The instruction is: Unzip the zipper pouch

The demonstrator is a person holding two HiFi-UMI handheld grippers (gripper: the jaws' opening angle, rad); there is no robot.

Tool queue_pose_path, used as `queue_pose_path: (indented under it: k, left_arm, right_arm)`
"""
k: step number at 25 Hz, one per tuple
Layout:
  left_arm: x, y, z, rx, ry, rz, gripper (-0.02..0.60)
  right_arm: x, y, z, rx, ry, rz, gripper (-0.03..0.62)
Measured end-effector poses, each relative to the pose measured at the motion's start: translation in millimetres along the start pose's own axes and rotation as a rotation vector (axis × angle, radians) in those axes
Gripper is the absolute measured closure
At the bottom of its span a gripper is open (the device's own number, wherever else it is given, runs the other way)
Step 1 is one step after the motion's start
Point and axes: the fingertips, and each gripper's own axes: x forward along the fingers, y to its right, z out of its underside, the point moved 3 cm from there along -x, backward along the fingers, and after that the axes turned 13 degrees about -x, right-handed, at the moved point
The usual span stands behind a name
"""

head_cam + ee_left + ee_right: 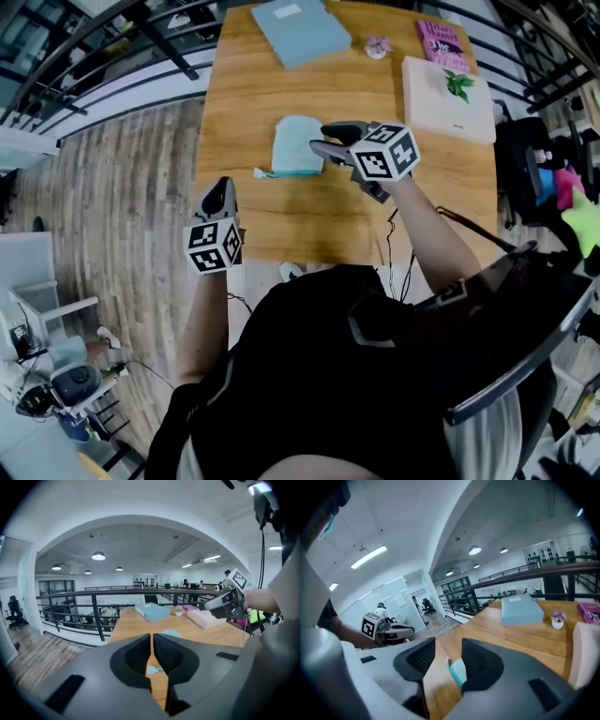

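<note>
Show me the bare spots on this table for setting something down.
Free: the strip between the pouch and the near edge of the table; the left side beside the pouch; the band between pouch and blue box. Crowded: the far right corner, with white box, pink book and a small pink object.

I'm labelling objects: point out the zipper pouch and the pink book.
zipper pouch (296, 144): head view, centre of its fabric body.
pink book (442, 44): head view, middle of its cover.
</note>
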Motion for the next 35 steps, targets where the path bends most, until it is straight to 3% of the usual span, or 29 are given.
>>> queue_pose_path:
  k: [4, 9, 14, 25, 35]
  left_arm:
    - [-35.4, 13.7, -52.3, 0.035, 0.152, 0.032, 0.548]
    - [-74.6, 25.0, -95.9, -0.046, 0.257, 0.075, 0.549]
    - [-97.1, 33.7, -121.5, -0.063, 0.287, 0.092, 0.552]
    - [-130.4, 37.0, -133.9, -0.005, 0.333, 0.003, 0.552]
    - [-132.8, 39.0, -128.5, 0.031, 0.325, -0.060, 0.552]
  right_arm:
    - [-26.5, -20.3, -52.1, -0.084, 0.103, 0.023, 0.437]
    - [-53.4, -45.0, -97.2, -0.126, 0.191, 0.045, 0.501]
    - [-73.0, -57.9, -116.2, -0.141, 0.232, 0.090, 0.582]
    - [-81.8, -74.8, -121.4, -0.199, 0.201, 0.157, 0.586]
    - [-85.1, -73.8, -121.9, -0.202, 0.201, 0.157, 0.586]
